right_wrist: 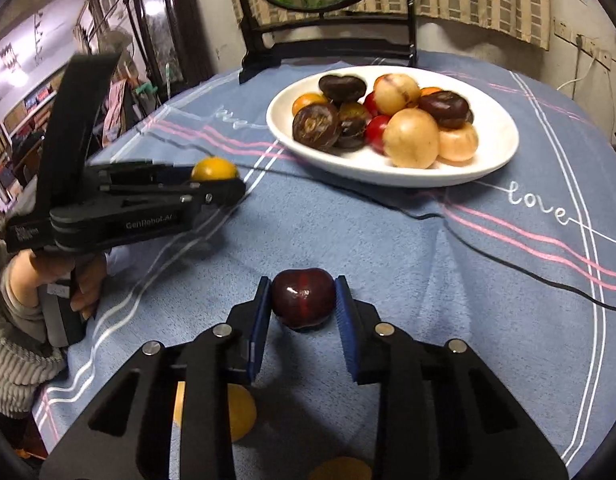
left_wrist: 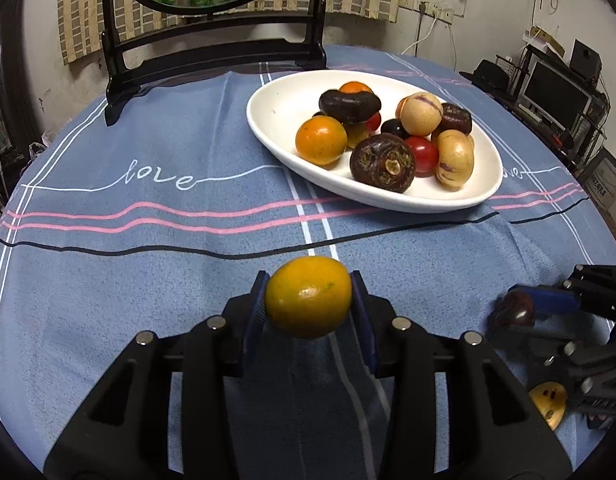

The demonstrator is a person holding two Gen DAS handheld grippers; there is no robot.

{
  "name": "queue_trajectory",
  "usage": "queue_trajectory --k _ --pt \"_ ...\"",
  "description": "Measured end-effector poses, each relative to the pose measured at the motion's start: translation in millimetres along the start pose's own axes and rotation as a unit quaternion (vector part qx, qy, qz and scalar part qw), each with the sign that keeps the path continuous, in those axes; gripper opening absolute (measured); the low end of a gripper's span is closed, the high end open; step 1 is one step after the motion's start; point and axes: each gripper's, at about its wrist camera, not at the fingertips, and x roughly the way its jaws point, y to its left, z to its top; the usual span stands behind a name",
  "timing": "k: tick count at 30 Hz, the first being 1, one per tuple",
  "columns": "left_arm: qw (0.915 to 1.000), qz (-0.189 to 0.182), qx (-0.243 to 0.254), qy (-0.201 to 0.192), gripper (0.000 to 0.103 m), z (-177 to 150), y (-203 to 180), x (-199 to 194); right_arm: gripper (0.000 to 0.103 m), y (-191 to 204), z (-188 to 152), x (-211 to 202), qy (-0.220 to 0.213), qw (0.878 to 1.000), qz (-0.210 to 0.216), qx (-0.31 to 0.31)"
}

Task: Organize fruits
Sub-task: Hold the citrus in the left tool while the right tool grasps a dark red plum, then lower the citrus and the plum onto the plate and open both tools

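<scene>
My left gripper (left_wrist: 308,300) is shut on a yellow-orange fruit (left_wrist: 308,296) and holds it above the blue tablecloth, short of the white oval plate (left_wrist: 276,100). The plate holds several fruits: orange, dark purple, red and pale tan ones. My right gripper (right_wrist: 303,300) is shut on a dark red cherry (right_wrist: 303,296) just above the cloth. The plate (right_wrist: 503,132) lies ahead and to the right of it. In the right wrist view my left gripper (right_wrist: 228,180) with its yellow fruit (right_wrist: 214,169) is at the left. In the left wrist view my right gripper (left_wrist: 519,308) shows at the right edge.
A black mirror stand (left_wrist: 212,56) stands at the table's back. A yellow fruit (left_wrist: 549,402) lies on the cloth under my right gripper; it also shows in the right wrist view (right_wrist: 240,412). Another yellow fruit (right_wrist: 339,469) lies at the near edge. A black cable (right_wrist: 507,256) crosses the cloth.
</scene>
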Motion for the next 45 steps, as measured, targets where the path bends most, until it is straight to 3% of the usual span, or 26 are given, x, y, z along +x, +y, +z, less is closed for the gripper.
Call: queue_trajectory --k 13,18,22,27,30,34,45 --pt "0.9981 -0.003 -0.007 -0.061 0.040 -0.3 -5.7 -34.4 0.032 -30.6 0.7 -46.8 -0.084 0.994 0.016 0.072" --pt "0.9963 0.006 -0.002 -0.086 0.040 25.3 -14.1 -50.6 0.032 -42.4 9.6 -68.8 -0.122 0.988 0.020 0.090" --pt "0.9953 0.014 -0.002 -0.096 0.040 59.5 -21.2 -48.5 0.032 -56.7 47.4 -88.6 -0.151 0.984 0.001 0.092" --pt "0.9942 -0.006 -0.011 -0.106 0.041 85.9 -39.7 -30.1 0.032 -77.8 93.9 -86.2 -0.178 0.977 0.000 0.114" --pt "0.9952 -0.004 0.003 -0.098 0.041 88.3 -52.3 -8.6 0.032 -94.1 107.7 -59.9 -0.178 0.974 0.009 0.138" --pt "0.9963 0.013 0.031 -0.079 0.041 90.8 -57.4 16.5 0.032 -113.8 117.9 -10.8 -0.138 0.979 0.007 0.152" --pt "0.9967 0.008 0.047 -0.066 0.041 100.5 -61.5 40.5 0.033 -141.1 120.7 28.4 -0.091 0.981 -0.013 0.172"
